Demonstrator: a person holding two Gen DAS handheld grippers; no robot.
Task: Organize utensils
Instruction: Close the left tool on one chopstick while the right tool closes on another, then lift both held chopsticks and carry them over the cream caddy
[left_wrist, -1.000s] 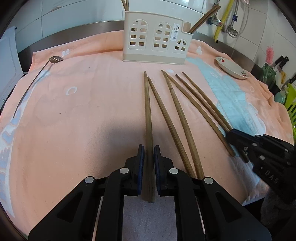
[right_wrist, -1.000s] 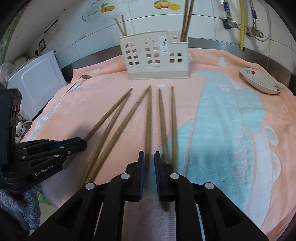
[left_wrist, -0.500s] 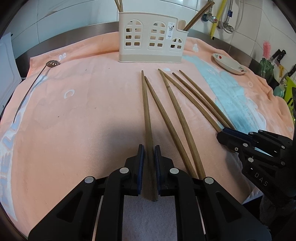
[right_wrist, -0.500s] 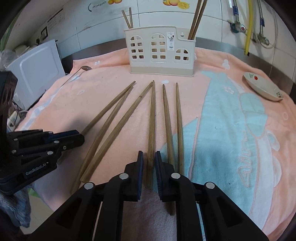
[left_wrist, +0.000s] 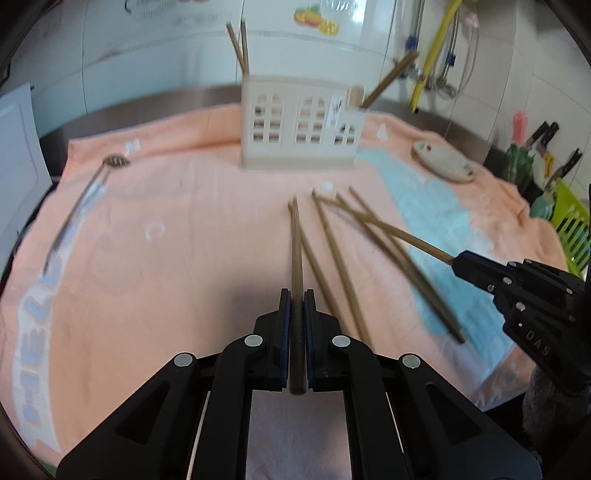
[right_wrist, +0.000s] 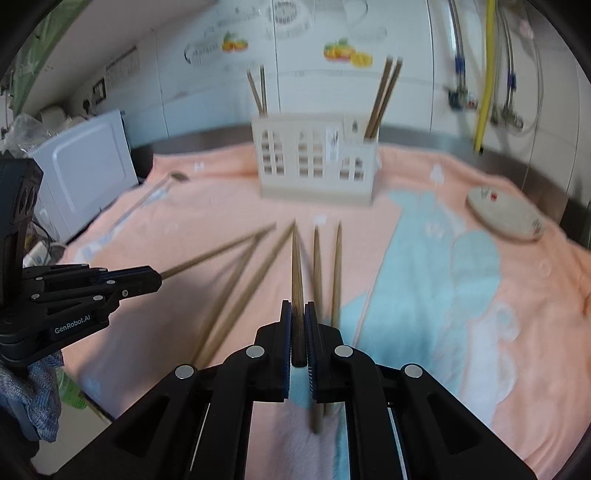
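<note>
Left wrist view: both tongs, left (left_wrist: 297, 295) and right (right_wrist: 298, 308), have clamped a chopstick (left_wrist: 296, 258) each and lifted, ready for the holder (left_wrist: 301, 123).

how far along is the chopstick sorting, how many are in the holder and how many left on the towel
Done: the holder already has two chopsticks at its left end and two at its right. In hand: the left gripper and right gripper are each shut on one chopstick, lifted off the towel. Left: four chopsticks lie on the towel, plus a slotted spoon at the far left.
</note>
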